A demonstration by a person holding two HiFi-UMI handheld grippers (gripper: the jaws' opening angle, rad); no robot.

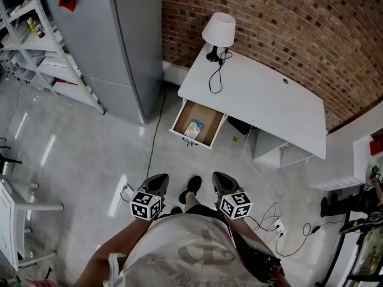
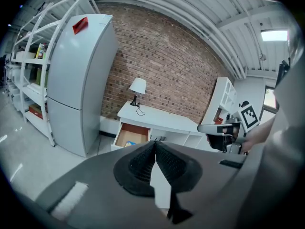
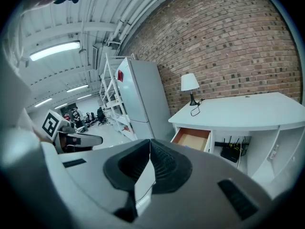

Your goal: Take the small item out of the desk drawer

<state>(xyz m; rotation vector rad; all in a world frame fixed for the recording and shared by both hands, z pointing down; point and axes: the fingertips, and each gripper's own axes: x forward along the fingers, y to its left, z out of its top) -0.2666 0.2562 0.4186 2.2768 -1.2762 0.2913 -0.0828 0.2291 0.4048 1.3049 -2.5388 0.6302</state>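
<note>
Head view: the person stands on bare grey floor with both tools drawn in near the body. The left gripper (image 1: 157, 183) and the right gripper (image 1: 222, 182) point toward 12 o'clock, with a dark shoe (image 1: 191, 188) between them. In the gripper views, each pair of ribbed fingers is pressed together at the tips with nothing between them.

The drawer (image 1: 178, 118) stands pulled out at 12 o'clock, well apart from the grippers, its front edge jutting past the white desk (image 1: 269, 103) into the walkway. The small item (image 1: 194, 128), a pale blue-and-white packet, lies flat on the drawer bottom near its middle.

The desk runs off toward 2 o'clock along the brick wall (image 1: 287, 23). A lamp (image 1: 218, 30) sits on the desk corner at 12 o'clock, its cord trailing over the top. A grey fridge (image 1: 114, 46) stands at 11 o'clock, its near corner just beside the drawer's left side, leaving a narrow gap there. White shelving (image 1: 42, 46) lines the 10 o'clock side.

The floor between the person and the drawer front is open. A dark cable (image 1: 157, 133) runs down it at the left, and white cords and a power strip (image 1: 276, 225) lie at 3 o'clock.
</note>
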